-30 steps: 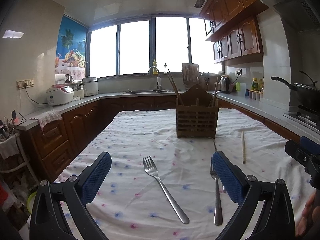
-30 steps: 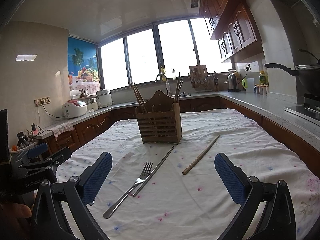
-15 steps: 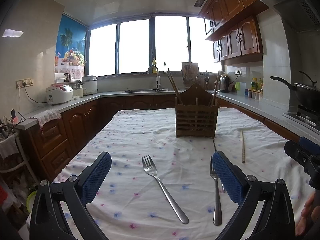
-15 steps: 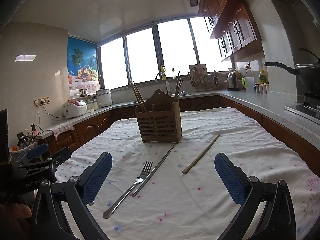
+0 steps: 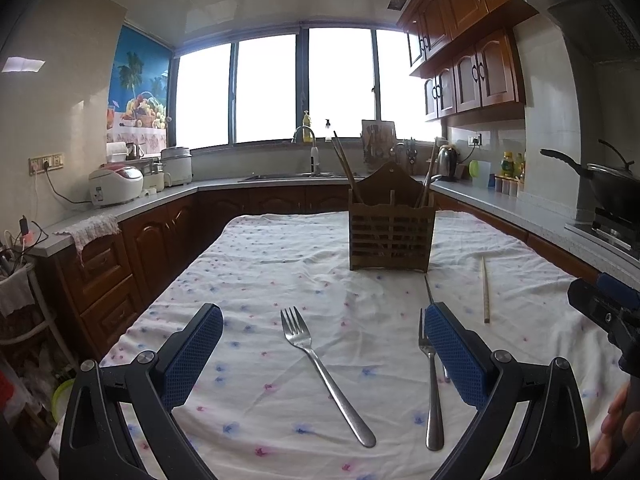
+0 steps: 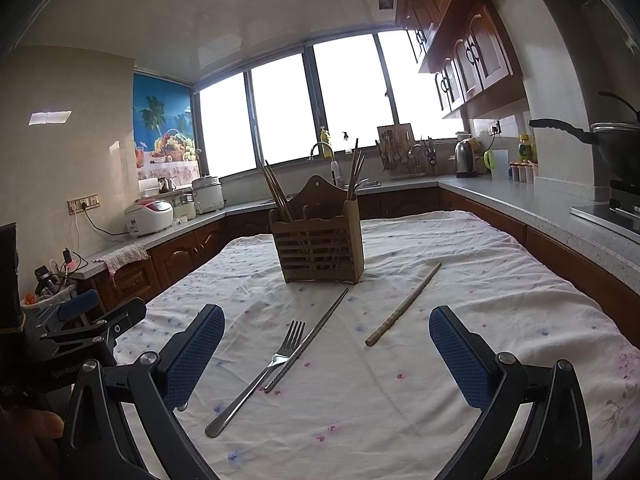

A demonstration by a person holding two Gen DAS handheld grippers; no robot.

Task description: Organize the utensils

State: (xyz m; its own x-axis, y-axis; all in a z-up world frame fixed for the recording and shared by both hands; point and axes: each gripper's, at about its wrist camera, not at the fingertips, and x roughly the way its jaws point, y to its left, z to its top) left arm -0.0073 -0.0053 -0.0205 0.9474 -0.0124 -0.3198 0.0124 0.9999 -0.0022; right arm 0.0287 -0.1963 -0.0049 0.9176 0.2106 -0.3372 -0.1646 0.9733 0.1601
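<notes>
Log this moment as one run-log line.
left gripper: open, empty | right gripper: open, empty | two forks, metal chopstick, wooden chopstick: loose on tablecloth | wooden holder: upright, chopsticks inside

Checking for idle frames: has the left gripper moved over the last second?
No. The left gripper frames the fork and wooden holder just as before.

The only writing I can see is on the black body of the left tool (image 6: 86, 334), in the right wrist view: small pale letters that look like "GenRobot", partly blurred. Labels on the bottles and appliances are too small to read.
</notes>
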